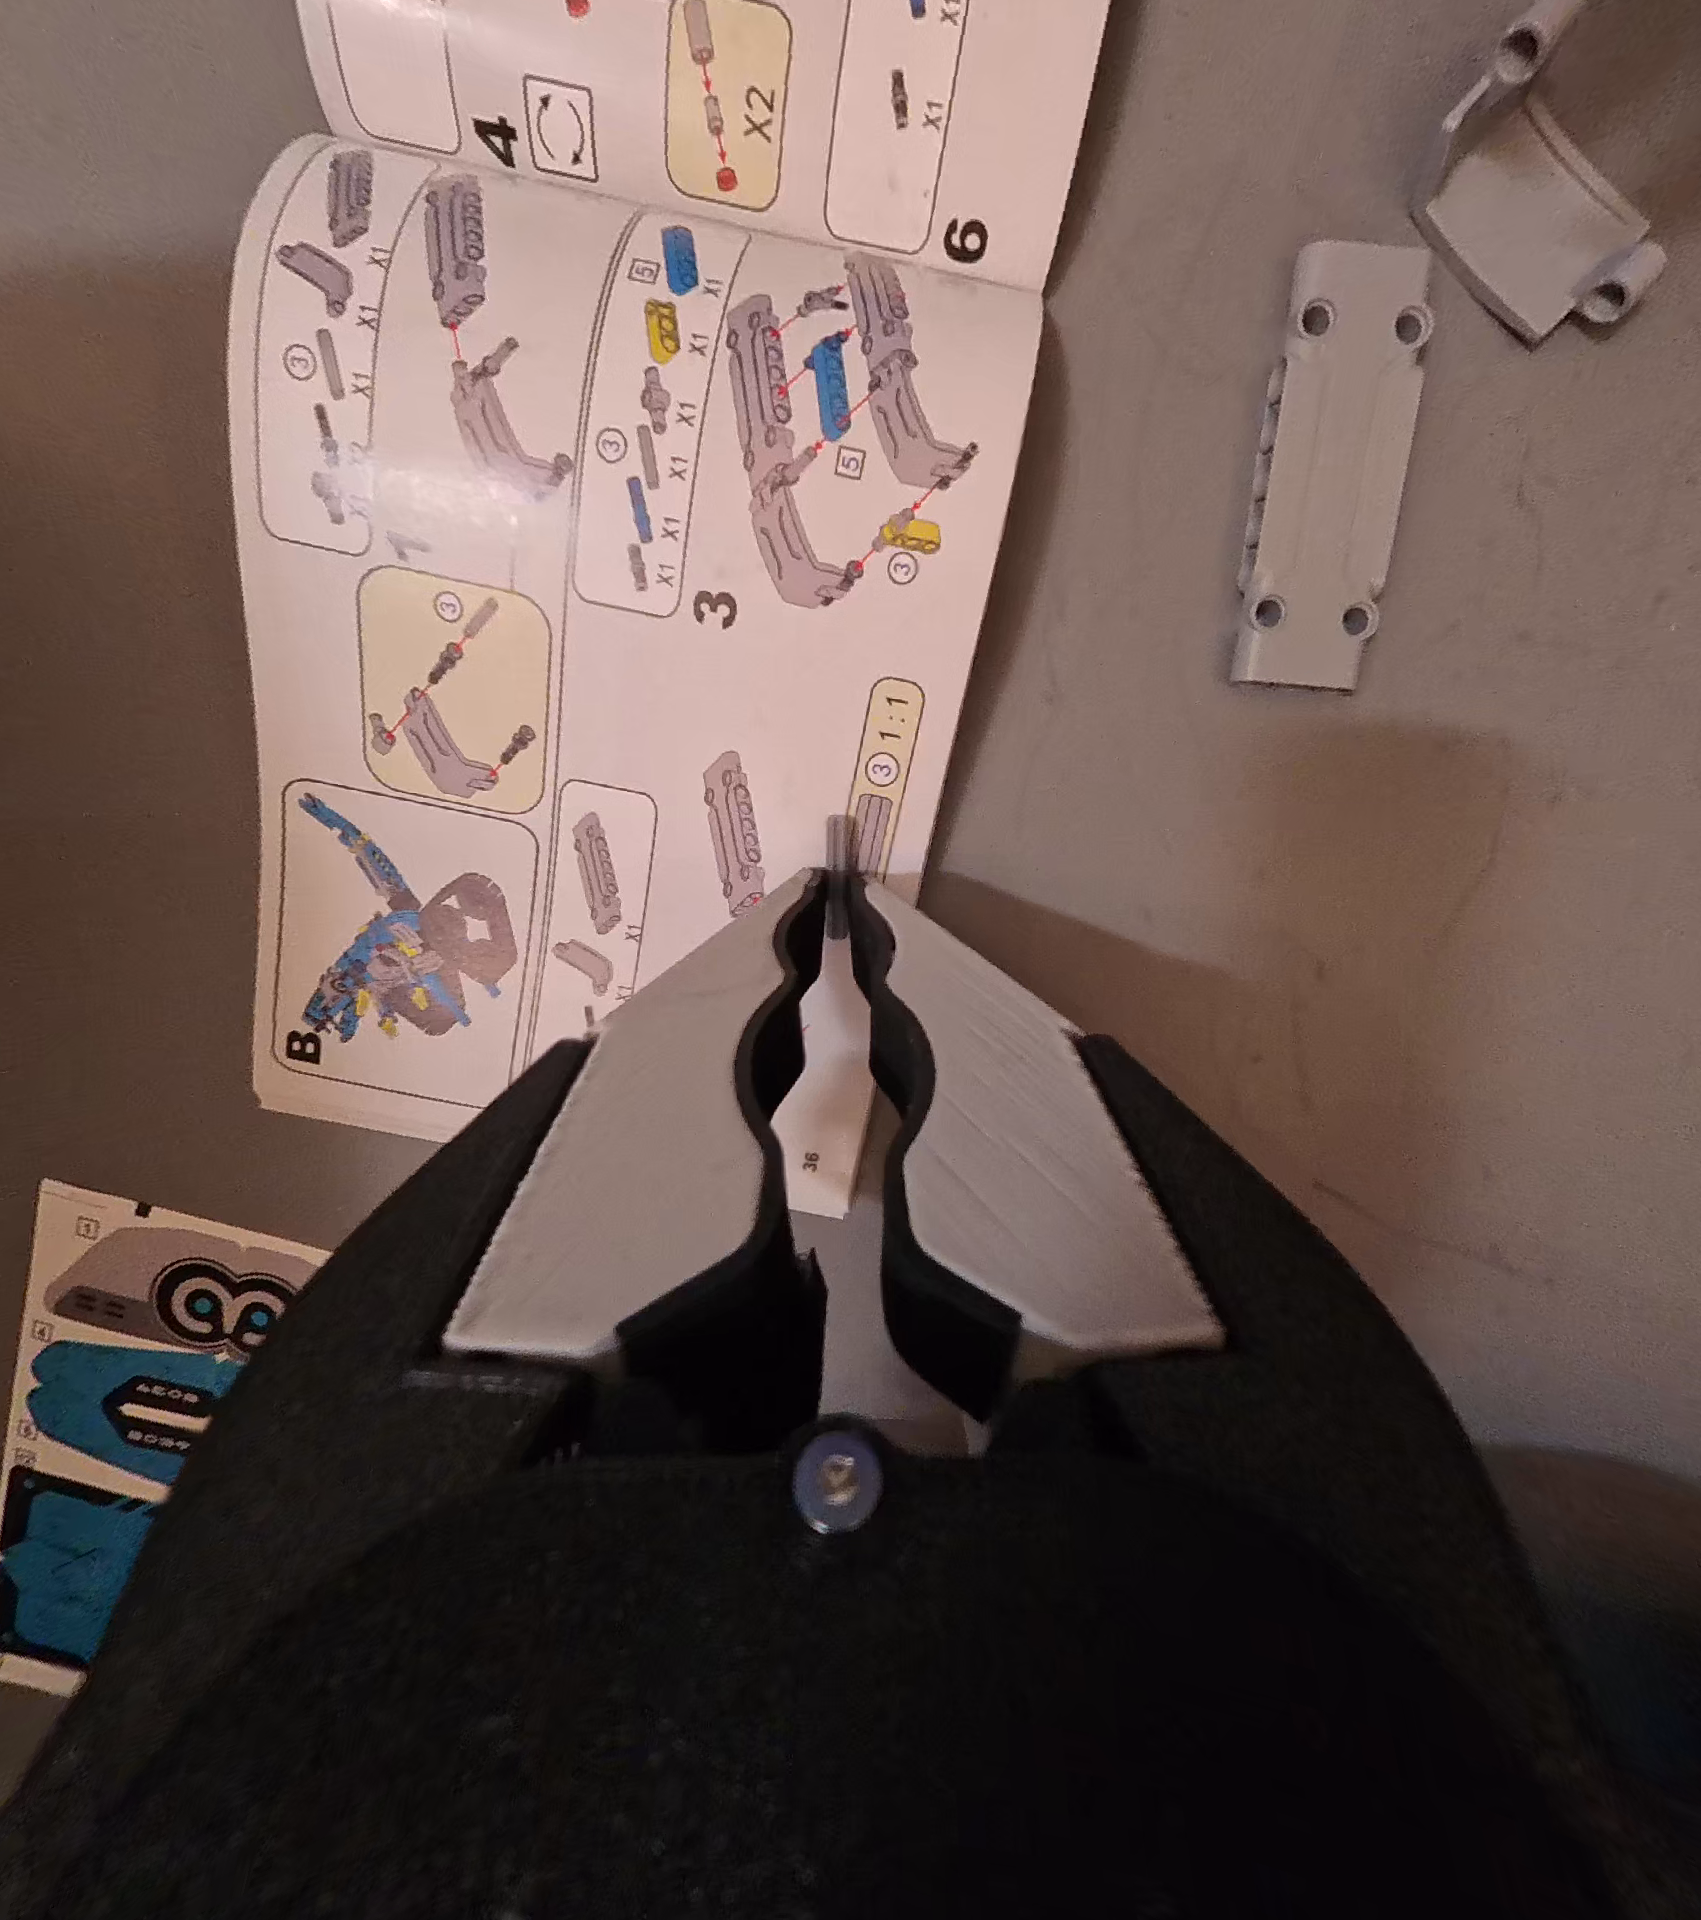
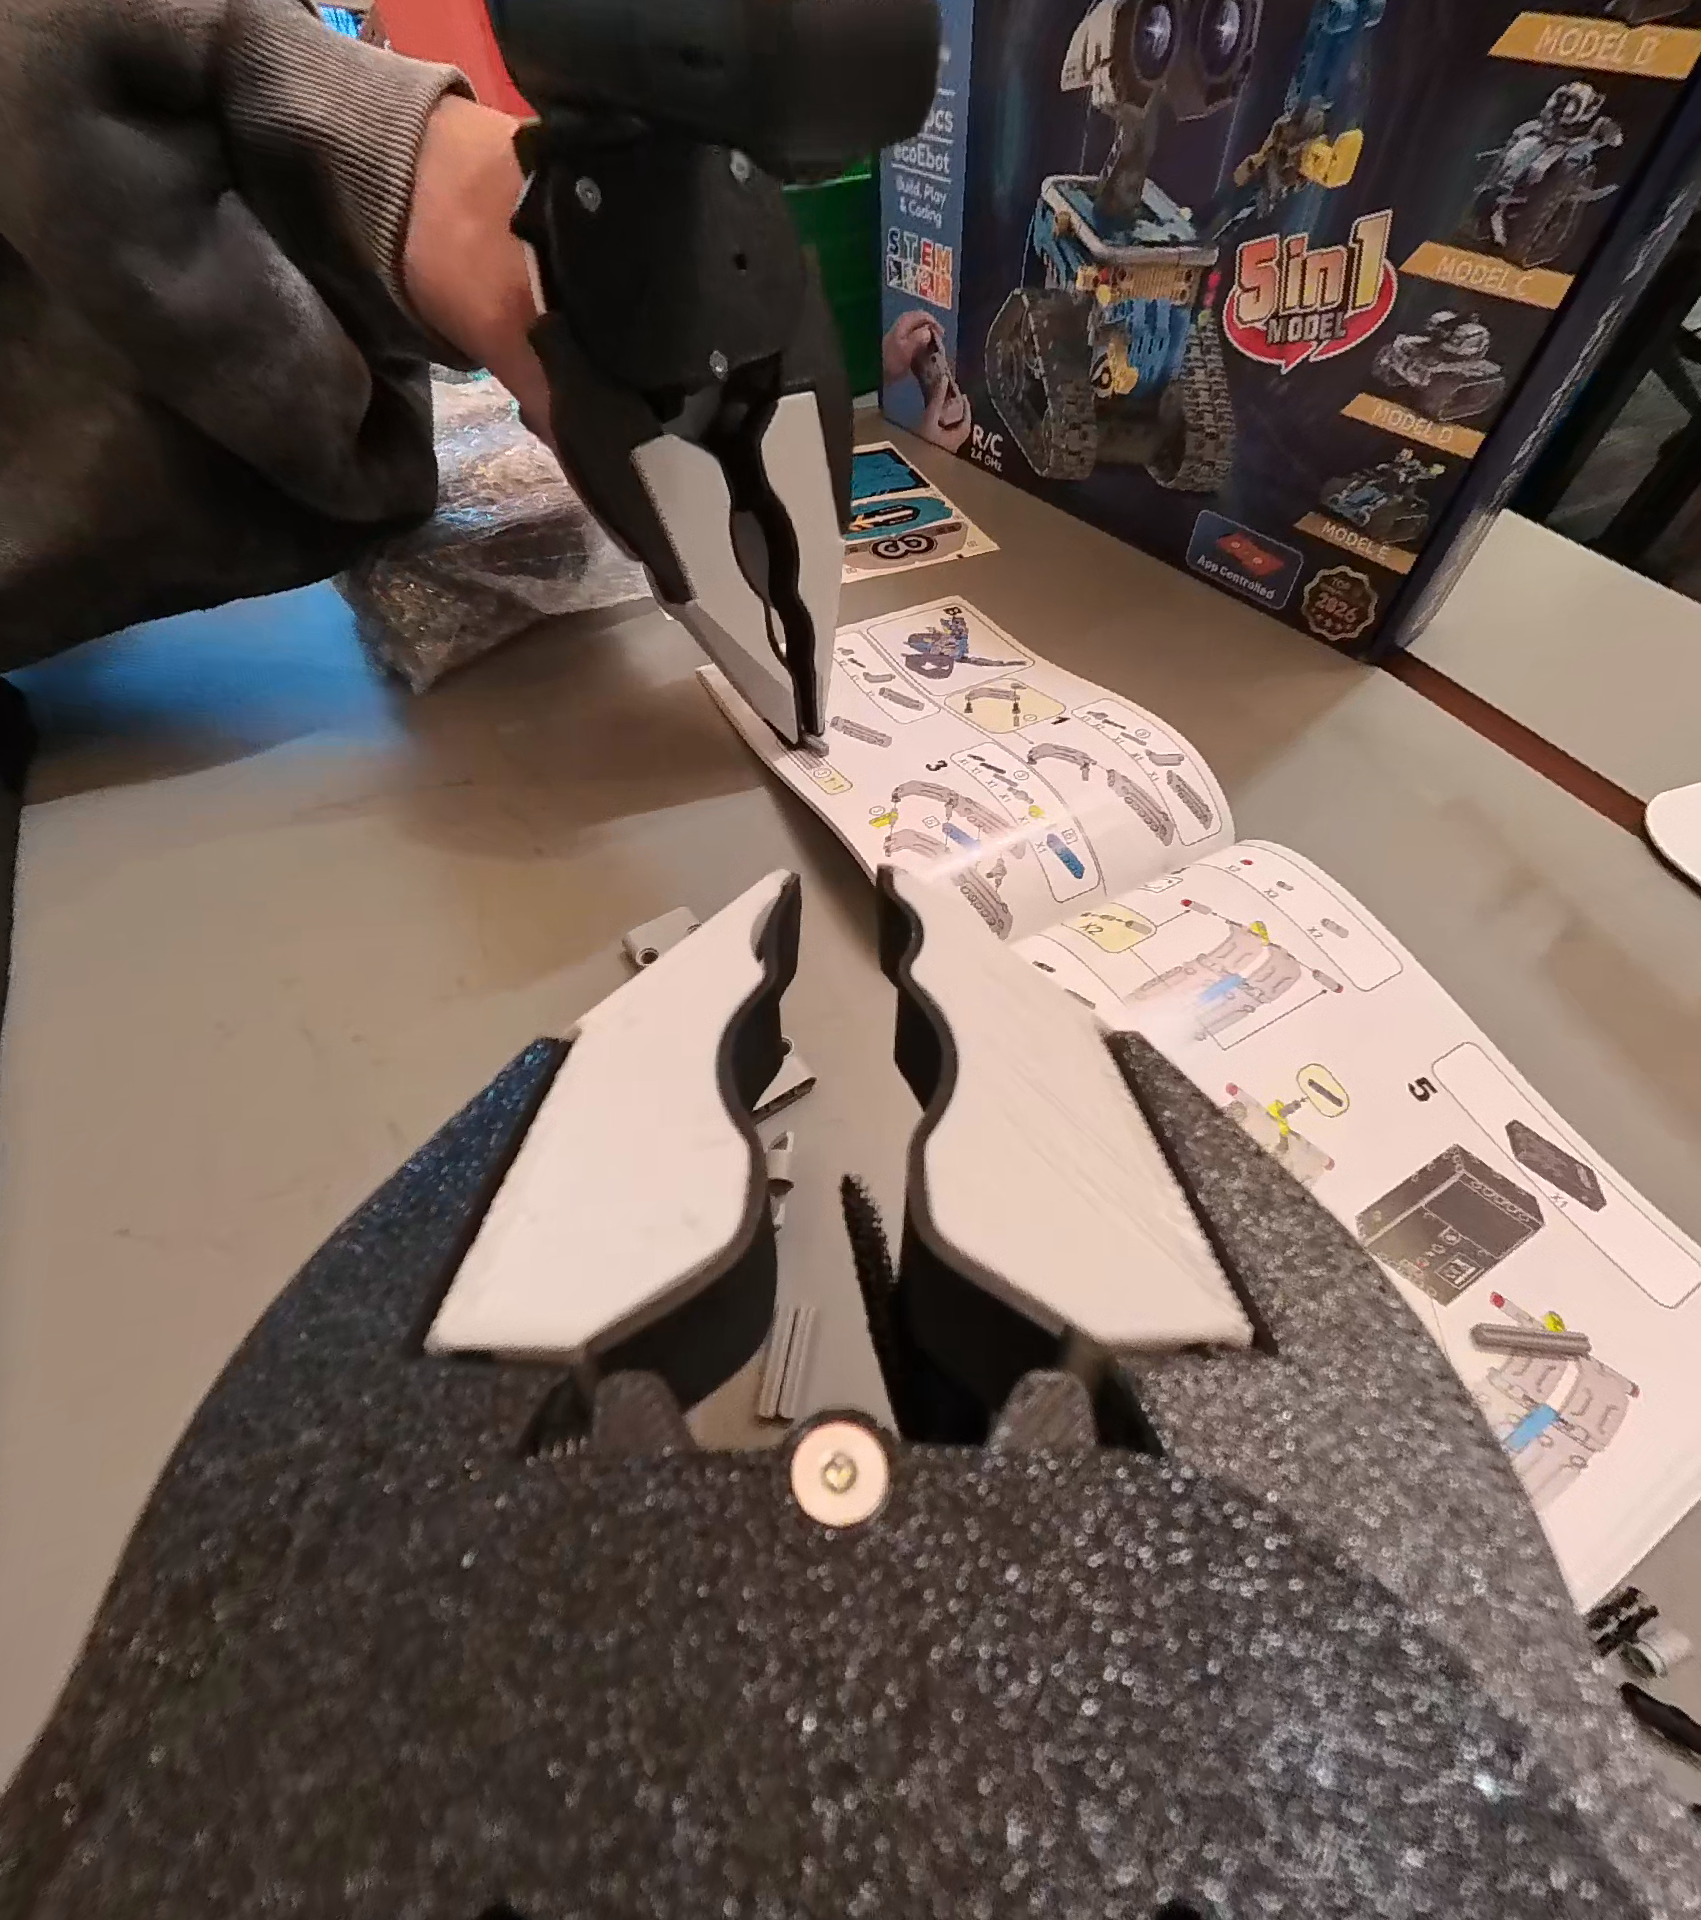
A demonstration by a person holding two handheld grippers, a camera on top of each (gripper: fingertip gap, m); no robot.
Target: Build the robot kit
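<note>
Closest to my left lens, my left gripper [image 1: 838, 883] is pinching a short grey axle pin [image 1: 840, 847] at its very tips, the pin lying over the lower edge of the open instruction booklet [image 1: 638, 520]; a sticker sheet [image 1: 113, 1434] lies at lower left on the grey table [image 1: 1448, 935]; two pale grey panel pieces, one long and flat [image 1: 1329, 468] and one curved [image 1: 1532, 218], lie well apart on the right.

From my right lens, my right gripper [image 2: 838, 894] hangs spread and holds nothing, above the table beside the booklet [image 2: 1241, 1039]; small grey parts [image 2: 789, 1361] show between its fingers; the left gripper [image 2: 810, 732] touches down on the page's near edge, held by a hand [image 2: 456, 239] in a grey sleeve; a dark blue toy box [image 2: 1293, 312] stands behind; small black pins [image 2: 1677, 1735] lie at lower right.
</note>
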